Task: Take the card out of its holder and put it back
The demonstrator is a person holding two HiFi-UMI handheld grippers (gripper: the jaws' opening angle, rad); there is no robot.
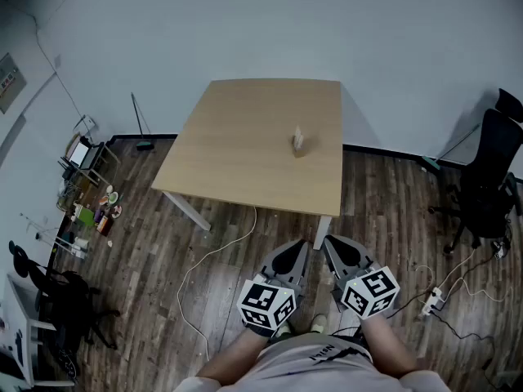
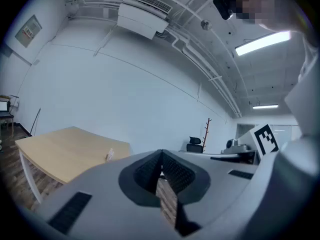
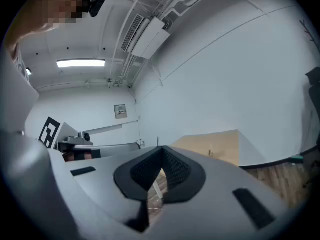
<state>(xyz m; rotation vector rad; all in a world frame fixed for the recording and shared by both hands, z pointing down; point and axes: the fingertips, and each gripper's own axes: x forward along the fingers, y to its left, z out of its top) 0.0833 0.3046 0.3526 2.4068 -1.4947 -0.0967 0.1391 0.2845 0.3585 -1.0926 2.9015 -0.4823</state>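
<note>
A small pale card in its holder [image 1: 298, 140] stands upright on the light wooden table [image 1: 237, 149], toward the table's right side. Both grippers are held low near the person's body, well short of the table's front edge. My left gripper [image 1: 299, 250] and my right gripper [image 1: 330, 245] point toward the table, jaws together at the tips with nothing between them. In the left gripper view the holder [image 2: 109, 155] is a tiny shape far off, left of the gripper [image 2: 161, 154]. It shows far away too in the right gripper view [image 3: 210, 152], right of the gripper [image 3: 162, 152].
A black office chair [image 1: 489, 182] stands on the wooden floor at the right. A power strip [image 1: 431, 301] and cords lie near my right side. A white cable [image 1: 214, 256] trails under the table. Cluttered shelves [image 1: 88, 198] and a broom [image 1: 139, 125] line the left wall.
</note>
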